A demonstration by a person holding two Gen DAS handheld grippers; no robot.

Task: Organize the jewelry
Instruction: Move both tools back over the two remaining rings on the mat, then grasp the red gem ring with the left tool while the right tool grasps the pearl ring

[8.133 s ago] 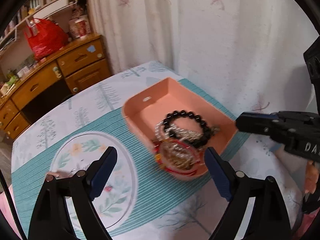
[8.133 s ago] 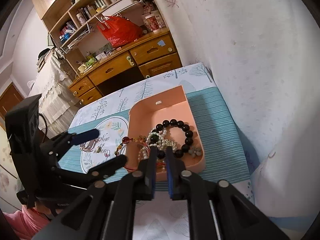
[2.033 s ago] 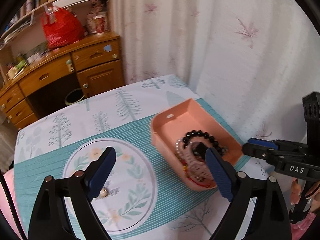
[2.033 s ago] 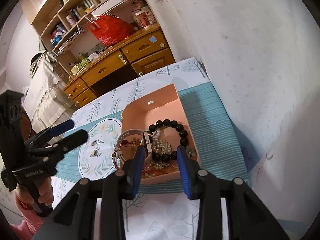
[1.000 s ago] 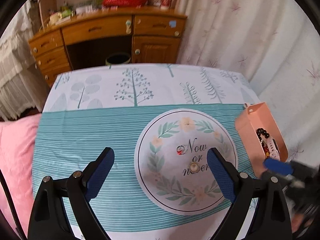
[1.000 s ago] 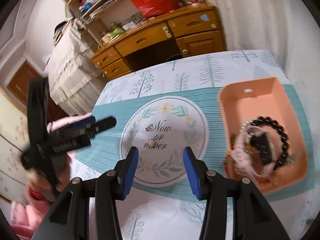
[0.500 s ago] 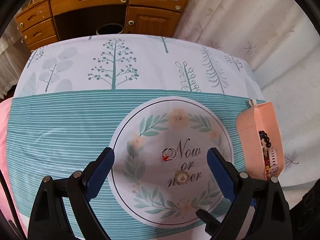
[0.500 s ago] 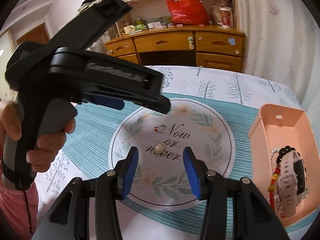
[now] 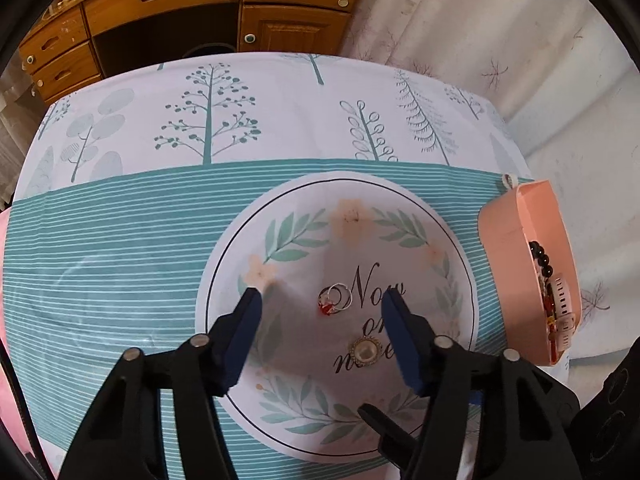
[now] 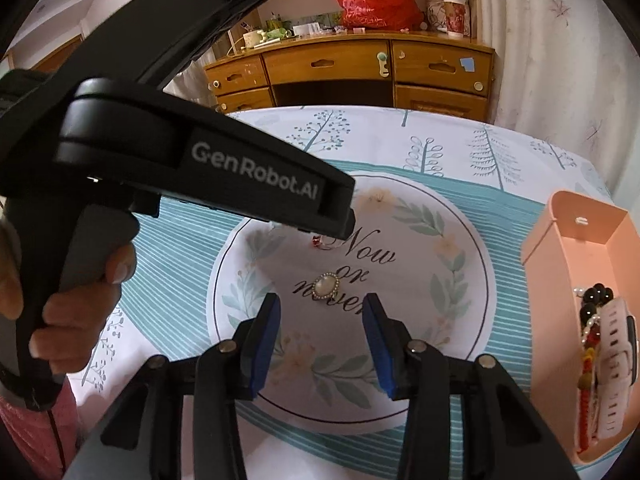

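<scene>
Silver rings with a red stone (image 9: 333,302) lie on the round "Now or never" print of the tablecloth (image 9: 280,264). My left gripper (image 9: 322,302) is open, one finger on each side of the rings. A pearl brooch (image 9: 365,352) lies just below them; it also shows in the right wrist view (image 10: 326,286). My right gripper (image 10: 320,306) is open and empty, just short of the brooch. The pink tray (image 9: 508,236) at the right holds a black bead bracelet, a pink watch and other jewelry; it also shows in the right wrist view (image 10: 568,232).
The left gripper's body (image 10: 200,160) and the hand holding it fill the left of the right wrist view, partly hiding the rings. A wooden desk with drawers (image 10: 352,68) stands beyond the table's far edge. A curtain (image 9: 460,20) hangs at the right.
Both grippers have swung away from the tray to the round print and lowered toward it. The left now brackets the rings; the right has come closer to the brooch.
</scene>
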